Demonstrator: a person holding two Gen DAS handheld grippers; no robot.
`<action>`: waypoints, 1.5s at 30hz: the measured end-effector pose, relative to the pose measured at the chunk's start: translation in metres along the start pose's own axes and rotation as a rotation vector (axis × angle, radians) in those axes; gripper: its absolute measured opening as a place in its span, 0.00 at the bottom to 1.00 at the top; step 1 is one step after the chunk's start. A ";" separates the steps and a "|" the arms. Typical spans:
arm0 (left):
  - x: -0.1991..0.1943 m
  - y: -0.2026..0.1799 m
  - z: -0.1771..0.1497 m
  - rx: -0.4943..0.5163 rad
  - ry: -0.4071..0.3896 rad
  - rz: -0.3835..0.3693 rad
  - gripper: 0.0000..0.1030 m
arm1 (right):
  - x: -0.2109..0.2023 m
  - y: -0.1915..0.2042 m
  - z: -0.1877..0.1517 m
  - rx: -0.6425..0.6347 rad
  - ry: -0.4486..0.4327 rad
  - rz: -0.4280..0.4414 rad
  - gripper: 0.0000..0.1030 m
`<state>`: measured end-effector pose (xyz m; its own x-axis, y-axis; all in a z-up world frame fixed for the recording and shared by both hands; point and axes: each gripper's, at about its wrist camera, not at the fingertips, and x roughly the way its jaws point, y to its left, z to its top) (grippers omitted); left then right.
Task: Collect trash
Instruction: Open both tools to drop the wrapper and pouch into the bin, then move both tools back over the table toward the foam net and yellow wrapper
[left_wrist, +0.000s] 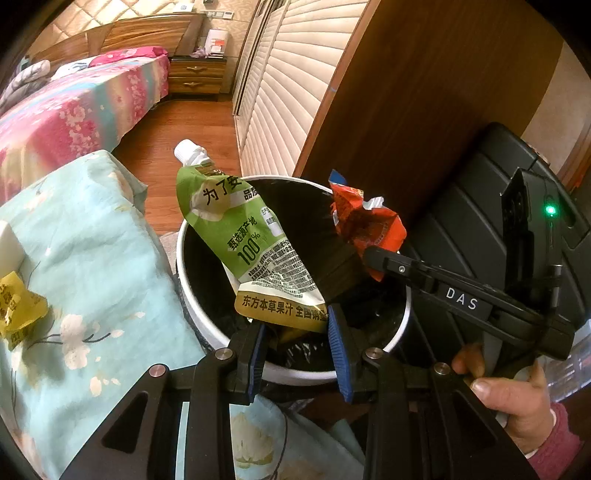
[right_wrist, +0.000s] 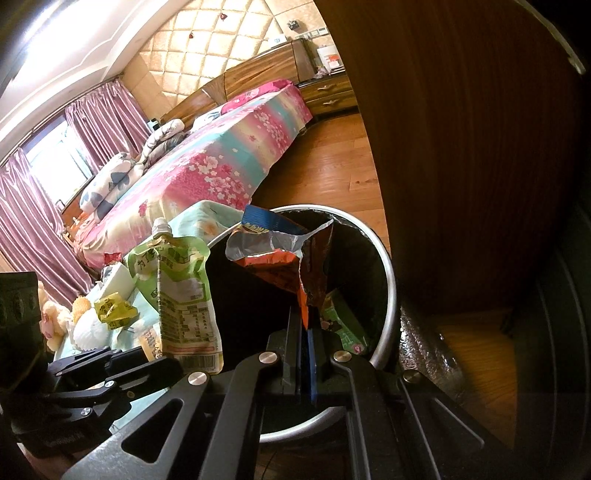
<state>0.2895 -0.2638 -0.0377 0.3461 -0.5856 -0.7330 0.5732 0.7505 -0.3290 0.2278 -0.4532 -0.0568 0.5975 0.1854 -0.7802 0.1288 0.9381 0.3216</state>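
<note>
Left gripper (left_wrist: 299, 332): fingers part-open, base of green juice pouch (left_wrist: 240, 236) between pads, contact unclear; pouch upright over white bin (left_wrist: 295, 374). Right gripper (right_wrist: 304, 332): fingers nearly closed, pinched on torn red snack wrapper (right_wrist: 280, 254) above bin mouth. Yellow wrapper (left_wrist: 18, 306) lay on floral cloth (left_wrist: 96, 258) beside bin.

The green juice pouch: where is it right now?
The green juice pouch hangs spout-up over the white bin, just left of the red wrapper, its bottom edge between the left claw fingers.
</note>
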 end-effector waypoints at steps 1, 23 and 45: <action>0.000 -0.001 0.000 0.000 0.001 -0.002 0.29 | 0.000 0.000 0.001 0.002 0.000 0.001 0.07; -0.064 0.050 -0.063 -0.182 -0.094 0.079 0.55 | -0.017 0.035 -0.018 0.031 -0.049 0.067 0.78; -0.173 0.126 -0.147 -0.425 -0.194 0.274 0.62 | 0.015 0.152 -0.065 -0.137 0.056 0.212 0.91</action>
<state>0.1927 -0.0231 -0.0393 0.5946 -0.3670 -0.7154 0.1061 0.9178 -0.3827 0.2053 -0.2889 -0.0544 0.5541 0.3943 -0.7332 -0.1048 0.9068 0.4084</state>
